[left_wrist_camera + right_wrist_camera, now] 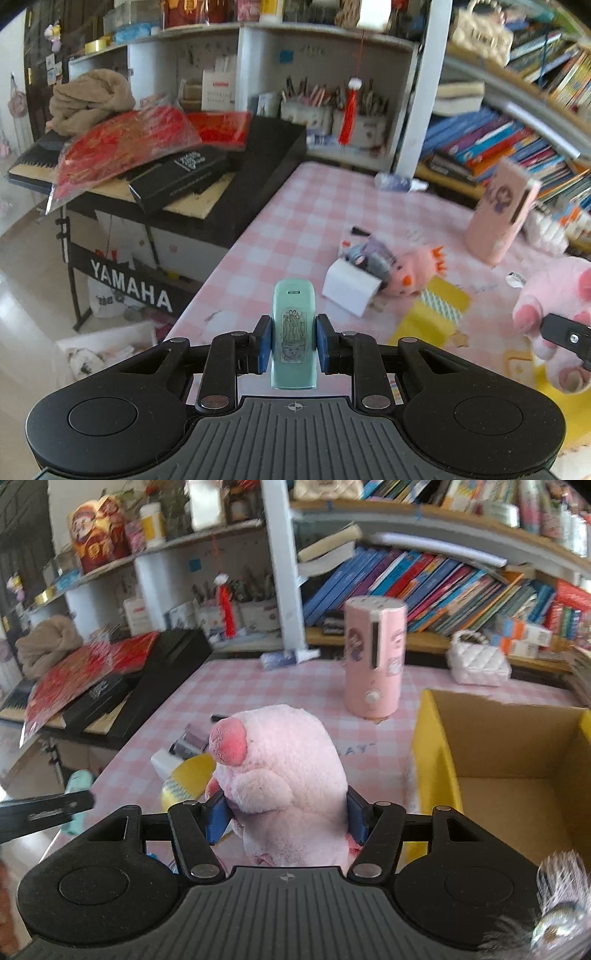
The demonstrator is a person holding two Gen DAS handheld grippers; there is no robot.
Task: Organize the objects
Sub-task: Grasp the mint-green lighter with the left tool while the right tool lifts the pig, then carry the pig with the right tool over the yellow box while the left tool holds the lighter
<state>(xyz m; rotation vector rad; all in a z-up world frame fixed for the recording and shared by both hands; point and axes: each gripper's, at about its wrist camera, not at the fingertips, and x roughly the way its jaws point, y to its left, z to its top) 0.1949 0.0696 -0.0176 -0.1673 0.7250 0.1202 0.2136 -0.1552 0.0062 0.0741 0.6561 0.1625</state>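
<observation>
We had the left gripper (291, 343) with its fingers closed on a small mint-green plastic case with a cactus sticker (293, 338), held above the pink checked surface (295, 206). The right gripper (286, 818) had its fingers pressed into a pink plush pig (280, 771) beside the open yellow-sided cardboard box (517, 775). In our judgement, the pig needed lifting clear of the box wall before release inside.

Cluttered home study: crammed bookshelves (436, 579), Yamaha keyboard (122, 177), pink-checked tablecloth (295, 229), plush toys (402, 273).
</observation>
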